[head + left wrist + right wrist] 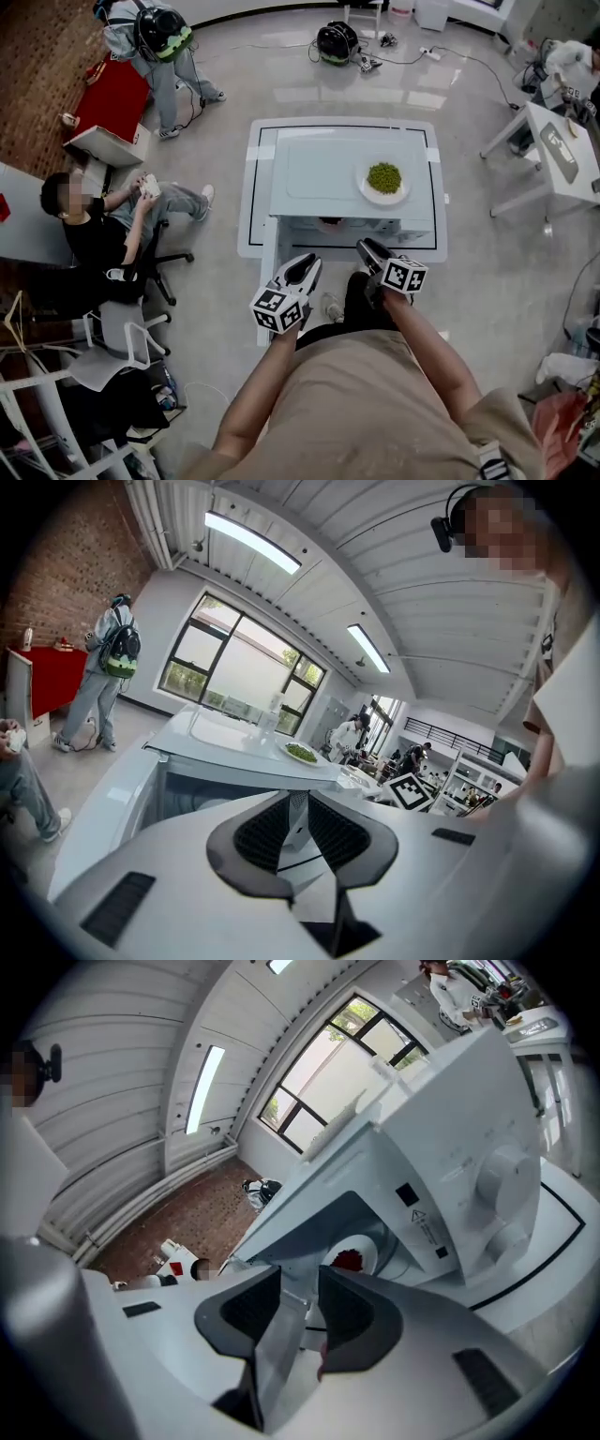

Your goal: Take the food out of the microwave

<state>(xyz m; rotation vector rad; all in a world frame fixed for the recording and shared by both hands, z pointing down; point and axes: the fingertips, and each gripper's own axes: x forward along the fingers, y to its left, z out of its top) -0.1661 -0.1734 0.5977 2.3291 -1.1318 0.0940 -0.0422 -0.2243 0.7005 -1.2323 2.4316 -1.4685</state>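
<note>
Nearby, a plate of peas (398, 195) sits atop the open microwave (319, 169).

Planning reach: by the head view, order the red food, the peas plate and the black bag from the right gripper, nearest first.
1. red food, inside the microwave, just ahead.
2. peas plate, on the microwave's top.
3. black bag, on the far floor.
</note>
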